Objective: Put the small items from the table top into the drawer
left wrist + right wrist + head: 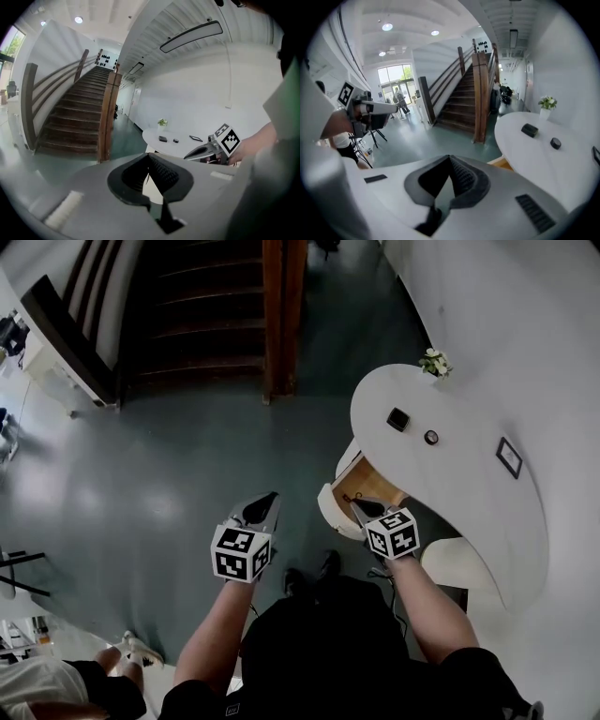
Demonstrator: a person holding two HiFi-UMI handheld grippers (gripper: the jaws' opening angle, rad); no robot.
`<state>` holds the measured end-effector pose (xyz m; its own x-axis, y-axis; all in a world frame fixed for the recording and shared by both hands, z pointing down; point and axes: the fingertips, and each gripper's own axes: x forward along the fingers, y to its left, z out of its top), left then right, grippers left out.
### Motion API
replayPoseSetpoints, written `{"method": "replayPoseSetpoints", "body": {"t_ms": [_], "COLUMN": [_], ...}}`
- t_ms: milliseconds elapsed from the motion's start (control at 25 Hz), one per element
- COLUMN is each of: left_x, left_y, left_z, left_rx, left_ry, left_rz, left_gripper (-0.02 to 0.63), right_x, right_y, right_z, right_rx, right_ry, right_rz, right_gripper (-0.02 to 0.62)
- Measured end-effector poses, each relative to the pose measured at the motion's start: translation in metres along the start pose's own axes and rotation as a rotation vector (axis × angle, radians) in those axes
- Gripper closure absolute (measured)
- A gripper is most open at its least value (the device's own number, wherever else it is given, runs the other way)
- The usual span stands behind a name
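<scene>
On the white curved table [450,484] lie a black square item [398,418], a small round black item [431,437] and a flat dark-framed item [509,457]. Under the table's near edge a drawer [364,486] stands open, its wooden inside showing. My right gripper [355,505] is shut and empty, its tip just over the drawer. My left gripper [273,495] is shut and empty too, over the floor left of the drawer. The right gripper view shows the square item [529,130] and the round item [555,143] ahead to the right. The left gripper view shows both [162,138] far off.
A small potted plant [434,362] stands at the table's far end against the white wall. A wooden staircase [211,315] with a post [281,315] rises ahead. The floor [169,484] is grey-green. A person's legs [66,681] show at the lower left.
</scene>
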<state>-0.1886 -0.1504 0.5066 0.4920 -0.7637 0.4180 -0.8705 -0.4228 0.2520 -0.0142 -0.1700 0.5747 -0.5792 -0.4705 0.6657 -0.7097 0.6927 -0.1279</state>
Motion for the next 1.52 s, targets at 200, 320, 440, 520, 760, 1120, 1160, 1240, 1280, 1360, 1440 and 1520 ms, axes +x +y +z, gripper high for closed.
{"method": "replayPoseSetpoints", "body": {"t_ms": [200,320,440,520,760,1120,1160,1240,1280,1360,1440,1520], "left_x": [0.002,0.004,0.005,0.004,0.000,0.001,0.001,0.000,-0.001,-0.003,-0.005,-0.006], "left_y": [-0.005,-0.014,-0.022,-0.028,-0.043,-0.051,-0.051,-0.052,-0.053,-0.054,-0.055,-0.057], "left_z": [0.027,0.044,0.064,0.076,0.111,0.135,0.137,0.142,0.144,0.149,0.155,0.164], "left_rx": [0.017,0.035,0.069,0.089,0.109,0.117,0.120,0.128,0.132,0.138,0.138,0.143], "left_ry": [-0.024,-0.039,-0.052,-0.064,-0.136,-0.199,-0.204,-0.213,-0.216,-0.225,-0.237,-0.251], "left_rz": [0.012,0.015,0.024,0.029,0.065,0.112,0.115,0.119,0.120,0.121,0.116,0.111], "left_gripper": [0.595,0.595,0.595,0.595,0.595,0.595,0.595,0.595,0.595,0.595,0.595,0.595], "right_x": [-0.038,-0.062,-0.082,-0.099,-0.138,-0.163,-0.165,-0.171,-0.174,-0.180,-0.186,-0.192], "right_y": [-0.004,-0.009,-0.016,-0.021,-0.037,-0.047,-0.047,-0.048,-0.048,-0.046,-0.045,-0.043], "right_z": [0.045,0.061,0.082,0.096,0.125,0.140,0.143,0.149,0.153,0.159,0.166,0.174], "right_rx": [-0.006,0.008,0.041,0.046,0.032,-0.011,-0.013,-0.017,-0.020,-0.026,-0.036,-0.049], "right_ry": [-0.125,-0.190,-0.268,-0.323,-0.444,-0.512,-0.521,-0.543,-0.554,-0.575,-0.595,-0.617], "right_rz": [0.006,0.016,0.040,0.050,0.056,0.045,0.044,0.044,0.044,0.047,0.050,0.051], "right_gripper": [0.583,0.583,0.583,0.583,0.583,0.583,0.583,0.583,0.583,0.583,0.583,0.583]}}
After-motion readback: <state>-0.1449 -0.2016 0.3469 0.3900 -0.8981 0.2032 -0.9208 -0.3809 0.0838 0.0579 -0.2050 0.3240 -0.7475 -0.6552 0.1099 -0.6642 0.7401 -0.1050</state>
